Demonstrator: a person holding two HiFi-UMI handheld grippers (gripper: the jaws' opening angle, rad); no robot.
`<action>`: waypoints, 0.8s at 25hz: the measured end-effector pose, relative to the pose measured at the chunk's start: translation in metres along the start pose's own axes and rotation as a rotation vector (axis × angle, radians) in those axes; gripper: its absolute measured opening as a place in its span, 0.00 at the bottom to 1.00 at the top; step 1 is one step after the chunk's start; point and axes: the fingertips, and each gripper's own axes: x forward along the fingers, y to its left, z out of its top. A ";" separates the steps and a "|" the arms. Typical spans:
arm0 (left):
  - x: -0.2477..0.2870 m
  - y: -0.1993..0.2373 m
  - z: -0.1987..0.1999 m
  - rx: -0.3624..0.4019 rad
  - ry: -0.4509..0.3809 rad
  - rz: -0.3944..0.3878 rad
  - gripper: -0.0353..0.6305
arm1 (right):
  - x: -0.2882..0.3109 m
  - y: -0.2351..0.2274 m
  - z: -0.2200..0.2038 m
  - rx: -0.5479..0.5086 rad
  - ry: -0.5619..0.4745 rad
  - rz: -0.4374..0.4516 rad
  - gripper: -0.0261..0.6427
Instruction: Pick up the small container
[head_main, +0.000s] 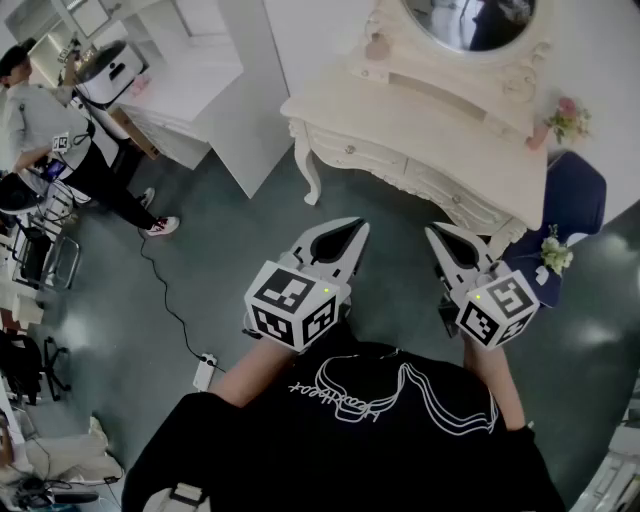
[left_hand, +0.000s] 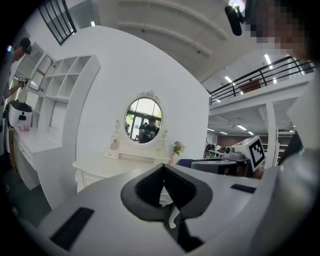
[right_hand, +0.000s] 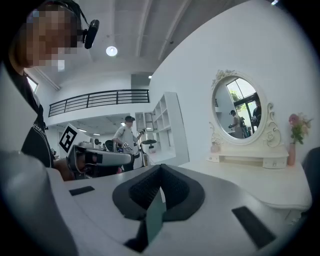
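Observation:
A small pink container stands on the raised shelf of the cream dressing table, just left of the oval mirror. It also shows as the small pink container in the left gripper view and as the container in the right gripper view. My left gripper and right gripper hang side by side over the dark floor, short of the table's front edge. Both point at the table with their jaws shut and nothing between them, as the left gripper and right gripper show close up.
A pink flower vase sits at the table's right end. A blue chair with white flowers stands to its right. White shelving and a counter fill the back left, near a person. A cable and power strip lie on the floor.

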 end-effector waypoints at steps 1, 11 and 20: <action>0.001 0.001 0.000 0.000 0.000 0.000 0.06 | 0.001 -0.001 0.000 -0.001 0.001 0.001 0.05; 0.014 0.008 -0.003 -0.014 0.004 -0.007 0.06 | 0.009 -0.012 -0.007 0.008 0.007 -0.007 0.05; 0.040 0.036 -0.012 -0.050 0.047 -0.011 0.06 | 0.033 -0.038 -0.021 0.095 0.023 -0.031 0.04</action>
